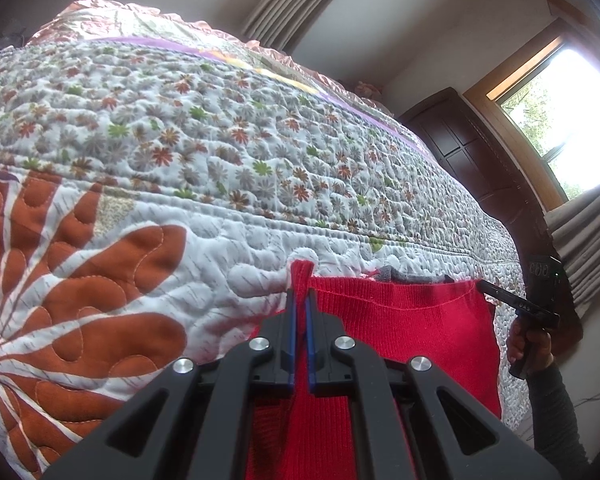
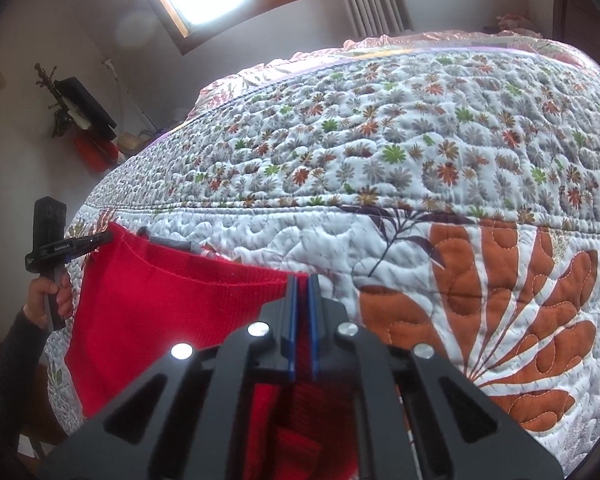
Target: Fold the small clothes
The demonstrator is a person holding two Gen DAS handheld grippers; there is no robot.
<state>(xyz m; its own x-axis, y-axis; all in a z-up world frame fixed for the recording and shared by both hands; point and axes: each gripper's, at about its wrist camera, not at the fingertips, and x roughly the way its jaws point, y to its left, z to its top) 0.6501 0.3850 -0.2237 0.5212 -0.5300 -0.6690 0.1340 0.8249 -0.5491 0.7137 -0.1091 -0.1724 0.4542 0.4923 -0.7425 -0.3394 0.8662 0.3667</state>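
The left gripper (image 1: 300, 296) is closed on one top corner of the red knit garment (image 1: 400, 320), and a small tuft of red cloth stands up beyond its blue pads (image 1: 293, 320). The right gripper (image 2: 302, 294) is closed on the opposite top corner of the same garment, with red knit visible between its pads. The top edge runs nearly straight between the two grippers, so the garment seems to be held spread out, just in front of the flowered quilt (image 1: 180, 140) on the bed. Whether its lower part rests on the quilt cannot be told. A grey piece (image 1: 404, 276), perhaps a collar or another cloth, shows just behind the top edge of the garment.

Several things could go wrong from here. The right gripper seems to hold only a thin margin at the very corner, so a pull sideways could make the knit slip out, and that side would drop. If the two grippers move at different heights, the fold line would come out crooked. The knit is soft and stretchy, so strong tension could deform the edge. The grey piece could also get caught inside the fold.

On the body of each gripper, seen from the other camera, there is small pale lettering, but it is too small to read. No brand or label can be made out on the garment or the quilt.
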